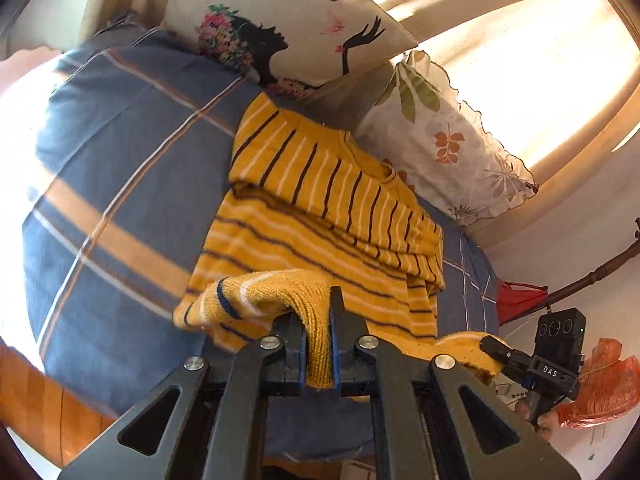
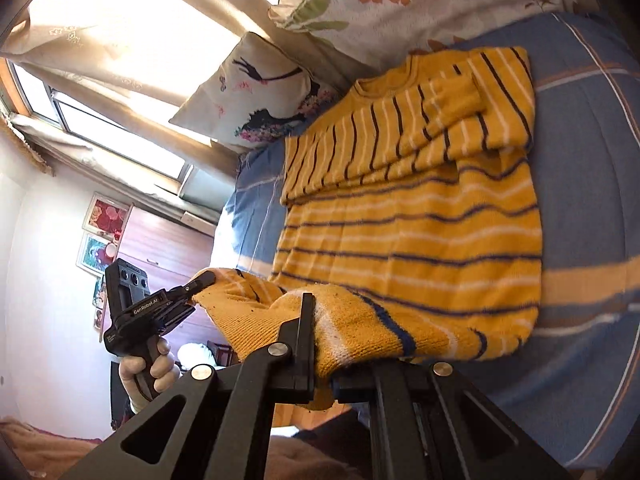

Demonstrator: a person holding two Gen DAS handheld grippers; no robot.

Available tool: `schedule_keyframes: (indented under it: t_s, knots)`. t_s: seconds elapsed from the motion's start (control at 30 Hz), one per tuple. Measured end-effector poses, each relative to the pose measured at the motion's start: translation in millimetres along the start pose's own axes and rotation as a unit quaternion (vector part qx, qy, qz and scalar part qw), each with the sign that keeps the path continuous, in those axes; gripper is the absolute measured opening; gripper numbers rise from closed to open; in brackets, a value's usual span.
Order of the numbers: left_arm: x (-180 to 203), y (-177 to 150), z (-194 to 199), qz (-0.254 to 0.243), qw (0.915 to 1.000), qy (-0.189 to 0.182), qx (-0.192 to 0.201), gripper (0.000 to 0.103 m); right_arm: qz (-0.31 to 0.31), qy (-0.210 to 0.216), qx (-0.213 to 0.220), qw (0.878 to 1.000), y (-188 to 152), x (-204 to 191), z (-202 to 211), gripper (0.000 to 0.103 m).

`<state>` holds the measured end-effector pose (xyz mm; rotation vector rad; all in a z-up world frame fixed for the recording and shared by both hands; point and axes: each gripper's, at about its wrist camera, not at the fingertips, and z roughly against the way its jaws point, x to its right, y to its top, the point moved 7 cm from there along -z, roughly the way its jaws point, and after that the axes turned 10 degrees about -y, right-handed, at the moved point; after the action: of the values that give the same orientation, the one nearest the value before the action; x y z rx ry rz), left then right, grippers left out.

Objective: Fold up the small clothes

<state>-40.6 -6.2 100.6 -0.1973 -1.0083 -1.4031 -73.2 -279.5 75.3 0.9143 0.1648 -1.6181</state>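
Note:
A yellow knit sweater (image 1: 320, 216) with dark and white stripes lies on the blue plaid bed cover (image 1: 120, 168), its sleeves folded across the chest. It also shows in the right wrist view (image 2: 420, 216). My left gripper (image 1: 318, 344) is shut on the sweater's bottom hem near one corner and lifts it off the bed. My right gripper (image 2: 320, 344) is shut on the hem at the other corner; the fabric drapes over its right finger. Each gripper shows in the other's view, the right gripper (image 1: 496, 348) and the left gripper (image 2: 200, 282), both pinching the hem.
A cream cushion with a woman's silhouette (image 1: 288, 24) and a leaf-print pillow (image 1: 448, 136) lie at the head of the bed, by sunlit curtains (image 2: 120, 40). A wooden cabinet (image 2: 168, 248) stands past the bed's edge. A dark stand (image 1: 592, 276) and orange fabric (image 1: 600, 384) are at the right.

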Motion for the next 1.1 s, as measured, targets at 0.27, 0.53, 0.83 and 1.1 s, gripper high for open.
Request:
schedule_keyframes:
  t_s: [0.27,0.53,0.83,1.1]
  knots:
    - [-7,108,-100,-0.026,0.9994,0.001,-0.024,0.008,-0.052,-0.057,0.038,0.996,117,24,-45,0.007]
    - [-32,164,-190,-0.011,0.9974,0.003,-0.071,0.010,-0.169,-0.066,0.044,0.982,198,90,-97,0.016]
    - [-38,181,-212,0.029,0.9938,-0.052,-0.094,0.024,-0.289,-0.092,0.123,0.945,230,157,-79,0.067]
    - [-57,196,-214,0.127,0.9828,-0.106,-0.081,0.030,-0.063,-0.247,0.083,0.963,221,102,-78,0.067]
